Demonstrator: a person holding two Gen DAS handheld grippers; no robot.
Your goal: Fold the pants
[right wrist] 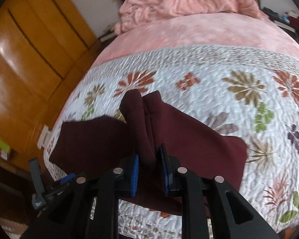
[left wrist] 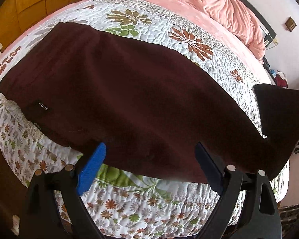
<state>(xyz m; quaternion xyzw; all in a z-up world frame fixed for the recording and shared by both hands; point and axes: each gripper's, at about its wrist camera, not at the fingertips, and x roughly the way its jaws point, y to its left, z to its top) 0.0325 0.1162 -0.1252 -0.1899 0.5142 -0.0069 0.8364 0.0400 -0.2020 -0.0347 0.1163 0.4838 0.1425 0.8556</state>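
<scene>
Toward twelve o'clock, my right gripper (right wrist: 148, 167) clenches the maroon fleece pants (right wrist: 189, 139) to fold them, while my left gripper (left wrist: 150, 165) gapes empty.

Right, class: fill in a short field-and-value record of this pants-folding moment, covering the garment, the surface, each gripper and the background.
garment: dark maroon pants, spread flat across the bed
surface: floral quilt over a pink sheet
left gripper: open, jaws standing wide over the pants' near edge, nothing pinched
right gripper: shut on a bunched end of the pants
background: rumpled pink blanket at the head of the bed; wooden door to the side
</scene>
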